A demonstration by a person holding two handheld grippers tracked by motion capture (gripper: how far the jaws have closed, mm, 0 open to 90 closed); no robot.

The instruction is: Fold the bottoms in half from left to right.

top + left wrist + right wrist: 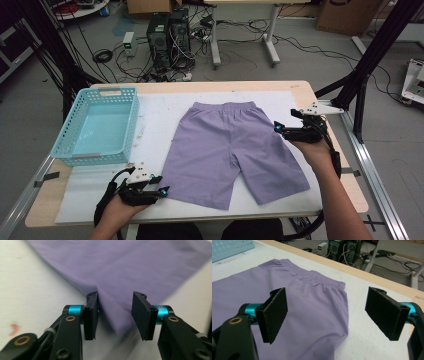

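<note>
A pair of purple shorts [230,145] lies flat on the white mat, waistband toward the far edge. My left gripper [162,184] is low at the near left corner of the left leg. In the left gripper view its jaws straddle that corner of the shorts [125,265]; the cloth puckers against one pad [91,315] while the other stands just clear, so the gripper [115,315] is open. My right gripper [285,120] hovers by the right side near the waistband. It [325,315] is wide open over the edge of the shorts [307,297], with nothing gripped.
A light blue plastic basket [132,120] stands on the table's left side, and it shows as the basket [229,248] in the right gripper view too. The white mat [155,120] covers the wooden table. Computers, cables and desk legs lie on the floor beyond the far edge.
</note>
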